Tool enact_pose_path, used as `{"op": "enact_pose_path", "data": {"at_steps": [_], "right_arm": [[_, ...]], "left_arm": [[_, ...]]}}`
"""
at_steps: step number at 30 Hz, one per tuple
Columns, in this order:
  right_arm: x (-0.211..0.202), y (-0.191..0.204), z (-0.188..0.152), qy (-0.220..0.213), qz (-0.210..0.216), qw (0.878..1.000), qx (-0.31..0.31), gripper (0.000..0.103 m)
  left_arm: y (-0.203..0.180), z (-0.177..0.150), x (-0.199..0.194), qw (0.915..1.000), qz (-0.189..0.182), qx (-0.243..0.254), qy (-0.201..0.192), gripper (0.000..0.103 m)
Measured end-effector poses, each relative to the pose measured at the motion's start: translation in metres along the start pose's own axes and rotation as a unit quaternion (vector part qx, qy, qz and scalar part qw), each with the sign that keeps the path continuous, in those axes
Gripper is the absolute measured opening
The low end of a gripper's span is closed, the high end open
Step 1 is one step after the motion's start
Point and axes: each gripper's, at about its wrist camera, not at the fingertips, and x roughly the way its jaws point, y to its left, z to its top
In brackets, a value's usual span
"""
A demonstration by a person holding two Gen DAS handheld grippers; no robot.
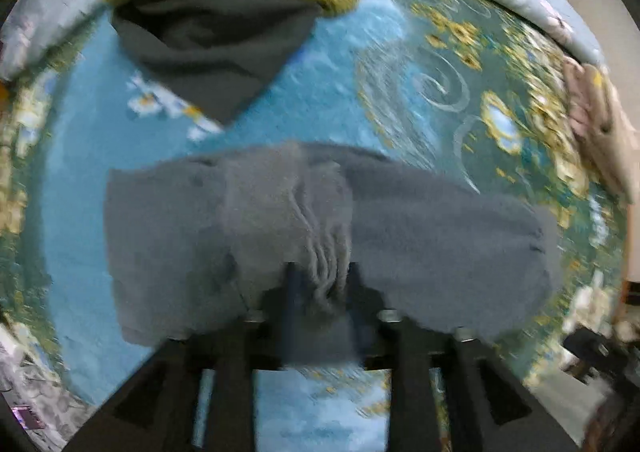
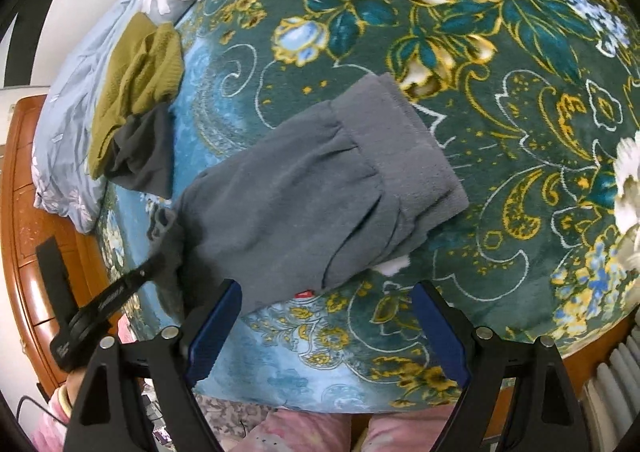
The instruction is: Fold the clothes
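The left hand-held gripper (image 1: pixel 320 272) is hovering part-open over the folded grey garment (image 1: pixel 320 220) on the bed's floral blanket (image 1: pixel 328 64), cloth between its fingers (we cannot tell if gripped). Our right hand-held gripper (image 2: pixel 326 328) is standing wide and empty. An olive and dark pile (image 2: pixel 136 100) is waiting unfolded.

1. A green and blue floral blanket (image 2: pixel 500 100) spreads out beyond my tongs.
2. A pale daisy-print quilt (image 2: pixel 72 124) lies bunched far to my left.
3. A wooden bed frame (image 2: pixel 24 212) runs along the left edge.
4. A white radiator (image 2: pixel 616 384) stands low at my right.
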Motion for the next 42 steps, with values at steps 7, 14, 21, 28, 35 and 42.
{"op": "enact_pose_path", "data": {"at_steps": [7, 14, 21, 28, 35, 42], "right_arm": [[0.032, 0.056, 0.006, 0.029, 0.033, 0.997, -0.060, 0.089], [0.104, 0.133, -0.010, 0.091, 0.071, 0.984, -0.138, 0.089], [0.164, 0.153, 0.007, 0.089, 0.053, 0.989, -0.106, 0.092], [0.195, 0.172, 0.009, 0.096, 0.038, 0.990, -0.101, 0.093], [0.203, 0.187, -0.008, 0.106, 0.055, 0.989, -0.082, 0.081], [0.169, 0.172, -0.020, 0.074, 0.089, 0.992, -0.050, 0.014]], "left_arm": [[0.043, -0.029, -0.027, 0.9979, 0.046, -0.042, -0.019, 0.040], [0.153, -0.094, -0.070, 0.9768, 0.148, -0.149, -0.039, 0.040], [0.229, -0.157, -0.095, 0.9585, 0.172, -0.227, -0.017, 0.048], [0.251, -0.169, -0.081, 0.9615, 0.166, -0.219, 0.015, 0.048], [0.233, -0.152, -0.068, 0.9767, 0.140, -0.162, 0.018, 0.048], [0.219, -0.144, -0.056, 0.9831, 0.127, -0.129, 0.030, 0.048]]}}
